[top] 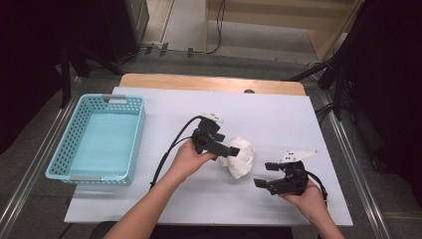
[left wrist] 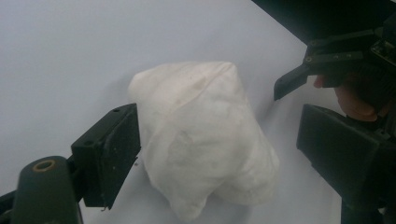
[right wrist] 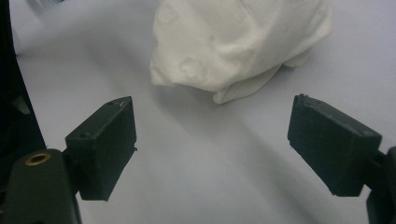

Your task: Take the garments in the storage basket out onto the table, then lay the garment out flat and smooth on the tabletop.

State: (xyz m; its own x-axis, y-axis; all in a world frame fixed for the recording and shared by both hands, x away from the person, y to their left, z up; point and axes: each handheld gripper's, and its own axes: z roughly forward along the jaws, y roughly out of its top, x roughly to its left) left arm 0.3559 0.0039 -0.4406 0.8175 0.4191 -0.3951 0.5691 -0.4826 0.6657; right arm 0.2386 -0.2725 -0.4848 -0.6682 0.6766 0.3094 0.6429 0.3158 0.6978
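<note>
A crumpled white cloth bundle (top: 240, 157) lies on the white table cover, right of the middle. My left gripper (top: 230, 151) reaches over it from the left, held in the person's left hand. In the left gripper view the bundle (left wrist: 201, 140) sits between the wide jaws of the left gripper (left wrist: 219, 116); the left jaw is at its edge and the right jaw stands clear of it. My right gripper (top: 264, 174) stands open just right of the bundle, with bare table between its jaws (right wrist: 210, 107) and the bundle (right wrist: 238, 42) beyond them. The right gripper (left wrist: 299, 77) also shows in the left gripper view.
A light blue plastic basket (top: 140, 130) with nothing in it stands at the left of the table. The white cover (top: 278, 114) ends near the front edge by the person's forearms. A wooden table edge (top: 209, 82) runs along the back.
</note>
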